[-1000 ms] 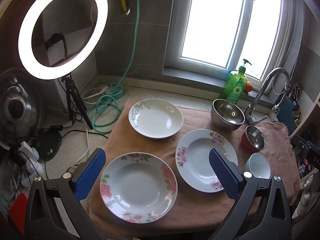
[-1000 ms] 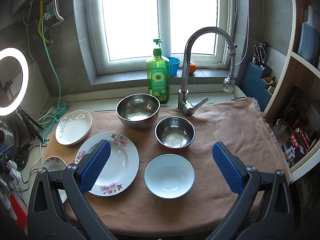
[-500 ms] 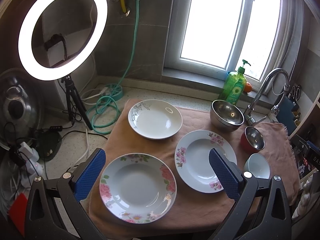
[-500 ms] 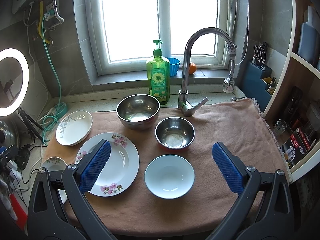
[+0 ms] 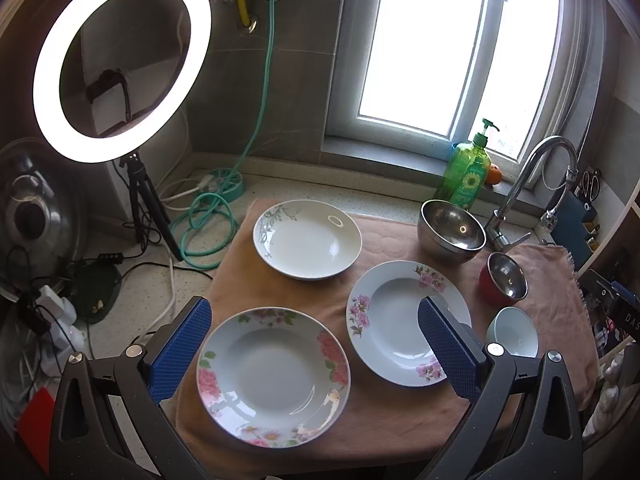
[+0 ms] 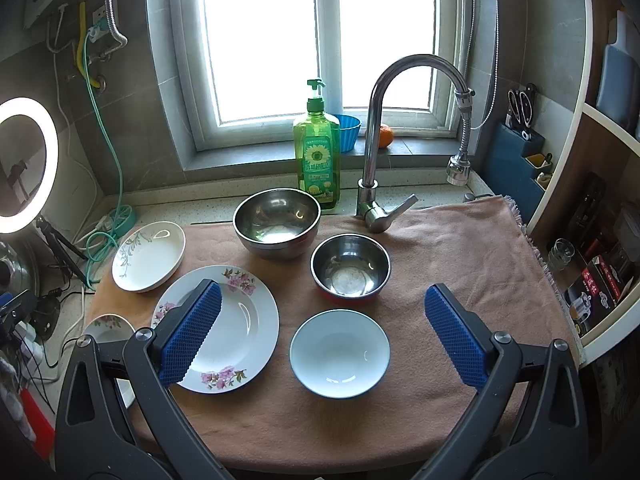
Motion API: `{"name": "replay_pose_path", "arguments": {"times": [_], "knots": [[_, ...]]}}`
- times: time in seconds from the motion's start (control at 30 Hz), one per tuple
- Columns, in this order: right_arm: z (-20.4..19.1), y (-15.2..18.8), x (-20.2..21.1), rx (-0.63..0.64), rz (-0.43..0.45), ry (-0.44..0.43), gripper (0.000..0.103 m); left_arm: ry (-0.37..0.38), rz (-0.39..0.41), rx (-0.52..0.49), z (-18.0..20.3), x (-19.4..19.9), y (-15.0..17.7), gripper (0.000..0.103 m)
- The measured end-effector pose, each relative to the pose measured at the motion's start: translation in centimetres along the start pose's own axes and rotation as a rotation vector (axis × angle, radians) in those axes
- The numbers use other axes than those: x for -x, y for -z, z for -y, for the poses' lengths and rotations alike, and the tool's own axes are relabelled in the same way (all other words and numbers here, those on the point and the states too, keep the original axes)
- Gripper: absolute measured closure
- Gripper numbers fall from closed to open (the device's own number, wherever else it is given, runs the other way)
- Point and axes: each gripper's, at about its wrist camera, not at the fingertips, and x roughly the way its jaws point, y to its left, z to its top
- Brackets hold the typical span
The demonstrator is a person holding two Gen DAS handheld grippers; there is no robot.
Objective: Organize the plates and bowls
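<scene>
Three plates lie on a brown cloth (image 5: 384,420): a rose-rimmed plate (image 5: 273,376) near me, a pink-blossom plate (image 5: 400,320) (image 6: 236,328) to its right, and a white plate with a grey sprig (image 5: 307,238) (image 6: 149,256) at the back. A large steel bowl (image 6: 277,222) (image 5: 451,236), a small steel bowl with a red outside (image 6: 350,267) (image 5: 503,283) and a pale blue bowl (image 6: 340,353) (image 5: 513,336) stand to the right. My left gripper (image 5: 314,346) hovers open above the rose-rimmed plate. My right gripper (image 6: 322,334) hovers open above the blue bowl. Neither holds anything.
A green soap bottle (image 6: 316,152) and a curved tap (image 6: 400,140) stand behind the bowls. At the left, a ring light (image 5: 120,68) on a tripod, a coiled green hose (image 5: 208,216) and cables lie beside the cloth. Shelves (image 6: 592,272) with boxes border the right.
The left wrist view has drifted very slightly, so the plates sit a little differently in it. No dish has moved, and both grippers remain open.
</scene>
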Motion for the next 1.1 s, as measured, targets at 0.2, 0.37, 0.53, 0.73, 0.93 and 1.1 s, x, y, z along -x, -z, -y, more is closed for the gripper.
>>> {"name": "replay_pose_path", "arguments": {"times": [0.2,0.37,0.53,0.73,0.93,1.1], "knots": [[-0.3,-0.2,0.0,0.001,-0.006,-0.003,0.0,-0.001,0.0,-0.001,0.2,0.0,0.1,0.001],[-0.3,-0.2,0.0,0.002,-0.005,-0.003,0.0,-0.002,0.0,-0.001,0.2,0.0,0.1,0.001],[-0.3,-0.2,0.0,0.001,-0.005,-0.003,0.0,0.0,0.0,0.0,0.2,0.0,0.1,0.001],[-0.2,-0.2,0.1,0.002,-0.006,-0.004,0.0,-0.001,-0.002,-0.003,0.5,-0.1,0.0,0.001],[-0.5,0.0,-0.6,0.001,-0.013,-0.006,0.0,-0.002,-0.002,-0.006,0.8,-0.1,0.1,0.001],[-0.4,0.1,-0.9,0.0,-0.016,-0.006,0.0,0.001,-0.006,-0.009,0.9,-0.3,0.1,0.001]]}}
